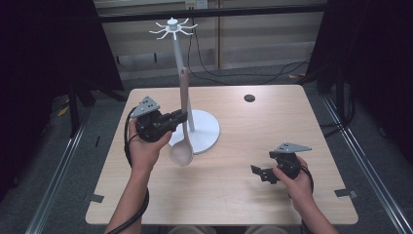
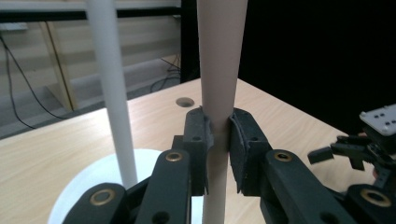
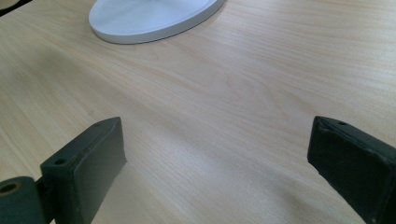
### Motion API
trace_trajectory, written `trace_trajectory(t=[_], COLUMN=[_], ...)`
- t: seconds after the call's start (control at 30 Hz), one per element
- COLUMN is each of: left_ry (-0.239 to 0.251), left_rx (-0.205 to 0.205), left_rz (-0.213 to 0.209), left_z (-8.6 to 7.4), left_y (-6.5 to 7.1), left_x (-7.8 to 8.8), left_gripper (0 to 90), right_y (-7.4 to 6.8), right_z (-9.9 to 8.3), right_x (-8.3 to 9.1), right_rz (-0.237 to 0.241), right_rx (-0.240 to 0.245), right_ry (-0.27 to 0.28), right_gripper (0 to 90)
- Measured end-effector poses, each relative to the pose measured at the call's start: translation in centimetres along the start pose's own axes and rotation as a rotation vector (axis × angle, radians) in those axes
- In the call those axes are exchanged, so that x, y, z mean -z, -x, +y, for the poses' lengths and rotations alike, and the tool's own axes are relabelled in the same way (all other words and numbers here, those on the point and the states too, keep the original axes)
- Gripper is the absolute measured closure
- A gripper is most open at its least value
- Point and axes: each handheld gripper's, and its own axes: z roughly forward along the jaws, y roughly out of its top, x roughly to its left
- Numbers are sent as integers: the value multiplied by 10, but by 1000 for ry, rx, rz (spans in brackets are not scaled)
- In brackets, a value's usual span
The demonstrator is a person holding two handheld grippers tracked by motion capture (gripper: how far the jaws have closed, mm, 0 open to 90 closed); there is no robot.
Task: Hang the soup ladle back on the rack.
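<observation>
Left gripper [image 1: 181,117], held in the left hand [image 1: 143,146], clamped on the handle of a beige spoon [image 1: 183,122]. In the left gripper view, both black pads [image 2: 200,135] pressed against the handle [image 2: 219,70], one on each side, no gap left between pad and handle. Spoon held upright, bowl [image 1: 181,153] at the bottom, handle end at the top. Bowl hanging in front of the round base [image 1: 204,131] of the white utensil stand [image 1: 179,63]; from the high view, not possible to tell whether the bowl touches the table or the base. Handle just beside the white pole [image 2: 112,93] of the stand, apart from it. Hooks [image 1: 173,28] at the top of the pole spread like a star, well above the handle end.

Right gripper [image 1: 260,171], in the right hand [image 1: 297,183], resting low near the right front part of the wooden table [image 1: 272,122], well apart from the spoon and the stand. Jaws wide open in the right gripper view, nothing between the two pads [image 3: 95,154], only bare wood grain and, farther off, the edge of the white base [image 3: 149,18]. Small dark round hole [image 1: 249,98] in the table top, far side, right of the stand.
</observation>
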Motion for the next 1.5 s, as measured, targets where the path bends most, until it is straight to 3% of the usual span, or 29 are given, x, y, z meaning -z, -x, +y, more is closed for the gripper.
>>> trace_trajectory(t=[0.57,0.93,1.27,1.5], left_ry=[68,96,92,85], left_rx=[-21,-12,-12,-7], left_rz=[110,142,175,177], left_z=[19,34,47,51], left_y=[-1,-8,-16,-22], left_x=[12,21,28,31], left_gripper=[779,779,780,779], right_y=[0,-1,-1,-1], right_z=[0,1,1,1], right_x=[-1,0,0,0], right_rz=[8,5,8,10], right_rx=[0,-3,-1,0], right_ry=[3,4,7,7], right_gripper=[36,36,36,36])
